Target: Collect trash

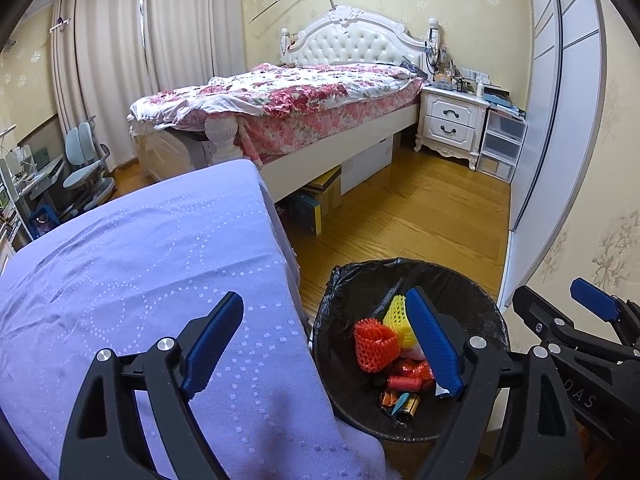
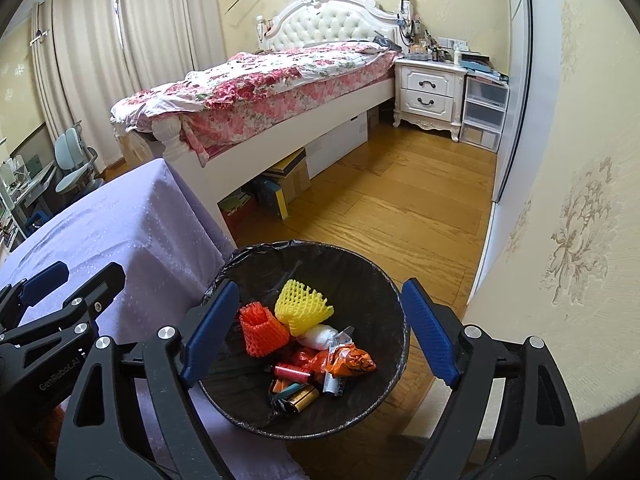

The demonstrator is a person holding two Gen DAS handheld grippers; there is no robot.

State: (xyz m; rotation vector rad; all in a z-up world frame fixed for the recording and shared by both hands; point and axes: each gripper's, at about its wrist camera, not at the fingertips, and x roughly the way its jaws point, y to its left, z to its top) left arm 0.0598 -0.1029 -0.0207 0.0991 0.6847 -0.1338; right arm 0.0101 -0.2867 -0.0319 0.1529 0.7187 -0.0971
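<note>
Trash sits gathered in the black-lined bin (image 2: 304, 340) on the wooden floor, just beside the lilac-covered table (image 1: 140, 272), so I read the drop as done and this step as pulling clear cleanly. Working from the left: my left gripper (image 1: 332, 340) hangs over the table's right edge with its fingers wide apart and nothing between them, the right-hand finger reaching out over the bin's rim. Inside the bin I can see an orange foam net (image 2: 264, 332), a yellow foam net (image 2: 302, 308), a white wad, an orange wrapper (image 2: 352, 360) and some batteries (image 2: 296, 394). My right gripper (image 2: 320, 336) sits directly over the bin mouth, fingers also spread with nothing caught in them. To finish well I'd lift both straight up before swinging away, so no finger snags the loose liner, then scan the tablecloth, which looks bare from here, for leftovers
</note>
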